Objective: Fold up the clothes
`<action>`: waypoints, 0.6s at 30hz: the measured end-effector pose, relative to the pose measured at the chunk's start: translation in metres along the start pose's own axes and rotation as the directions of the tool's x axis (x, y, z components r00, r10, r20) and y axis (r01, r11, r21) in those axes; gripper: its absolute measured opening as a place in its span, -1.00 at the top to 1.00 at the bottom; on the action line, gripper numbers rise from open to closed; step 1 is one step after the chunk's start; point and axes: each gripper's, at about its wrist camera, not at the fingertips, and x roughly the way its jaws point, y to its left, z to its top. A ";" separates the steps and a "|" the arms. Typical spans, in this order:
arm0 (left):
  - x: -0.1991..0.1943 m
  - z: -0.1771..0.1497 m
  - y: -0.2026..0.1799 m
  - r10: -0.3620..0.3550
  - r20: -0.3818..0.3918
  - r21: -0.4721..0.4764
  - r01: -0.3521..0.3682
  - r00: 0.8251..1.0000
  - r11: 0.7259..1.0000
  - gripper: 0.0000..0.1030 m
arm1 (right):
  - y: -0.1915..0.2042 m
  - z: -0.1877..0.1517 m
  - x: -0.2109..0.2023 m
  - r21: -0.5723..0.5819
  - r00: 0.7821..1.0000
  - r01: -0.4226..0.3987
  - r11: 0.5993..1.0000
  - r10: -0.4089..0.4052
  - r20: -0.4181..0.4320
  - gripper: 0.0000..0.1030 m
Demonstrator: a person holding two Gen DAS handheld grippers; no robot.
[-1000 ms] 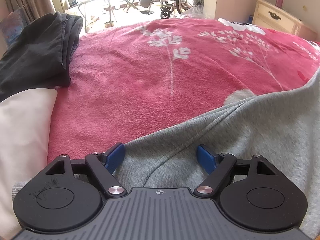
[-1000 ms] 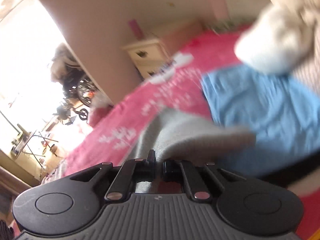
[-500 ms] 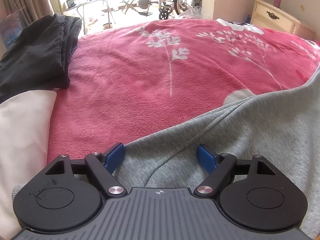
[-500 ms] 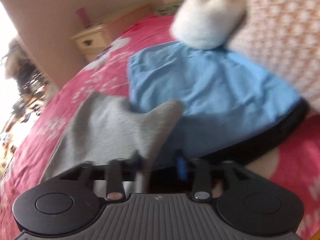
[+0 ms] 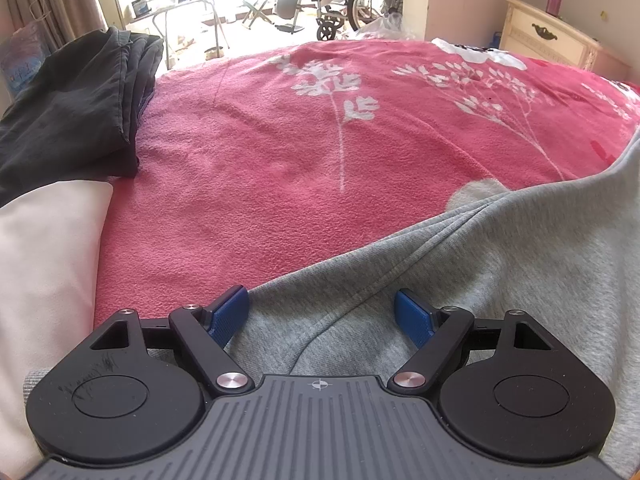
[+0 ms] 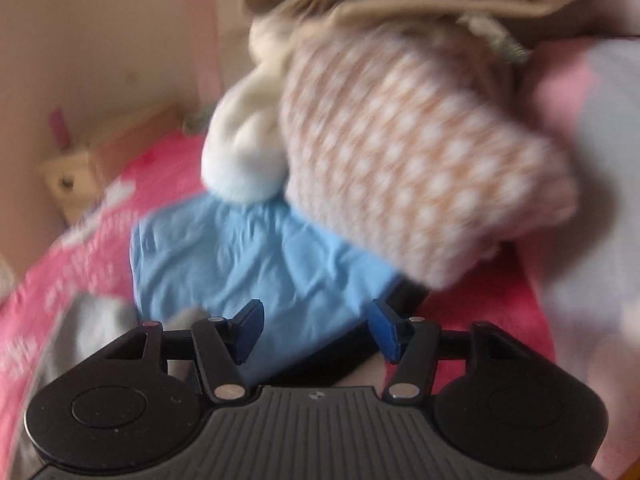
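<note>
Roughly counted: 1 grey sweatshirt (image 5: 500, 280) spread on the pink bed cover (image 5: 280, 160), 1 black pile (image 5: 68, 112), 1 white cloth (image 5: 44, 260), 1 blue garment (image 6: 248, 252). Left gripper (image 5: 322, 314) is angled down over the grey hem, jaws wide, nothing pinched. Right gripper (image 6: 316, 326) is tilted over the blue garment, jaws opening, nothing gripped; view blurred.

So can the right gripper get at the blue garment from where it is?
Probably yes. The right gripper points at the blue garment with its jaws opening and nothing between them. The spotted cushion lies on the garment's far part, leaving the near edge free.
</note>
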 end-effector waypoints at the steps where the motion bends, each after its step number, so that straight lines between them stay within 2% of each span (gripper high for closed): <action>1: 0.000 0.000 0.000 0.000 0.000 0.000 0.000 1.000 1.000 -0.58 | -0.002 0.001 -0.006 0.024 1.000 -0.013 1.000 0.013 0.026 -0.16; 4: 0.000 0.000 -0.001 0.002 0.000 -0.003 -0.002 1.000 1.000 -0.58 | 0.004 0.003 -0.021 0.054 0.994 -0.088 0.995 0.084 0.074 -0.16; 7: 0.000 0.000 -0.001 0.003 0.001 -0.005 -0.003 1.000 1.000 -0.59 | 0.023 0.003 -0.032 0.019 0.983 -0.165 0.986 0.162 0.090 -0.16; 14: 0.000 0.000 0.000 0.004 0.000 -0.006 -0.004 1.000 1.000 -0.59 | 0.065 -0.011 -0.053 -0.060 0.944 -0.323 0.945 0.326 0.052 -0.16; 18: 0.001 0.000 0.000 0.005 0.000 -0.007 -0.005 1.000 1.000 -0.61 | 0.074 -0.016 -0.064 -0.062 0.924 -0.380 0.923 0.382 0.025 -0.16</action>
